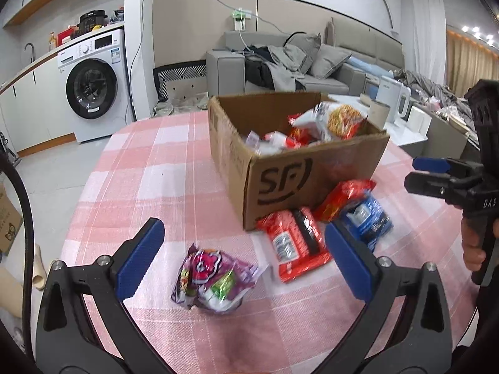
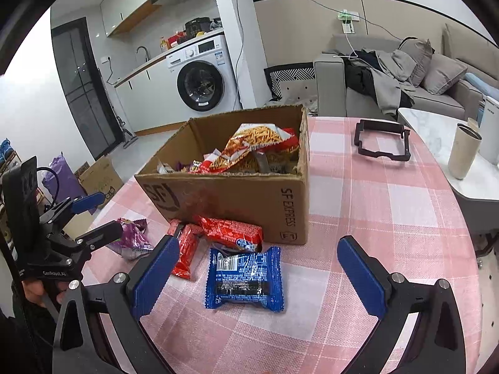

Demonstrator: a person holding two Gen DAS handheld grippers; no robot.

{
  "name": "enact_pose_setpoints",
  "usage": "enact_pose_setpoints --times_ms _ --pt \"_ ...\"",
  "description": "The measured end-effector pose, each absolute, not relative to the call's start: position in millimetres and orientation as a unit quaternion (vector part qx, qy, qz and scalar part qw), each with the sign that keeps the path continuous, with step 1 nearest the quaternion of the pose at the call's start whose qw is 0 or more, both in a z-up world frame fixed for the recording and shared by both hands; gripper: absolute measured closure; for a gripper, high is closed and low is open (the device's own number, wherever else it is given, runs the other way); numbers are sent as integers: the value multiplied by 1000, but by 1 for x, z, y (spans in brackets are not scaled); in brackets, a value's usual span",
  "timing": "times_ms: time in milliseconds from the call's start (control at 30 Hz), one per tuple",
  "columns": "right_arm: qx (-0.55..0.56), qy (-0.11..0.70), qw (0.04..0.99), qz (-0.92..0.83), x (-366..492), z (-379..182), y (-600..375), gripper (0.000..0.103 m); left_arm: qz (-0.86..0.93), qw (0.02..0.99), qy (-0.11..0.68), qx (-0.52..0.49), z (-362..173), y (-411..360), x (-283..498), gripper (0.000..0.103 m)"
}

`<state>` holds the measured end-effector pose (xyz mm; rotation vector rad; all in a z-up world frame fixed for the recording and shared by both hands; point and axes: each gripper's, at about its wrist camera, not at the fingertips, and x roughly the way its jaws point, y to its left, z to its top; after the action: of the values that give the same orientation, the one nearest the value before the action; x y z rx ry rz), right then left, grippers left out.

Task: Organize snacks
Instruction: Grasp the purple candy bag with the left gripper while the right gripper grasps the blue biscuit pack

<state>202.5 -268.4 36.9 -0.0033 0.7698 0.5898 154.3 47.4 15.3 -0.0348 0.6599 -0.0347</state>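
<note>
An open cardboard box with several snack bags inside stands on the pink checked tablecloth. In front of it lie a purple packet, a flat red packet, a second red packet and a blue packet. My left gripper is open and empty, just above the purple packet. My right gripper is open and empty, with the blue packet between its fingers' line. Each gripper shows in the other's view.
A black plastic frame lies on the table at the far right. A side table with a beige cup and a white kettle stands beyond the table's right edge. A washing machine and a sofa are behind.
</note>
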Motion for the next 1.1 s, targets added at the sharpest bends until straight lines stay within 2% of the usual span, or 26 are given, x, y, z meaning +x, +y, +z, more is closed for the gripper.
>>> enact_pose_setpoints --times_ms 833,1100 --pt "-48 453 843 286 214 -24 -235 0 17 923 383 -33 -19 67 174 1" --pt "-60 456 840 287 212 -33 -227 1 22 918 394 -42 -28 73 180 1"
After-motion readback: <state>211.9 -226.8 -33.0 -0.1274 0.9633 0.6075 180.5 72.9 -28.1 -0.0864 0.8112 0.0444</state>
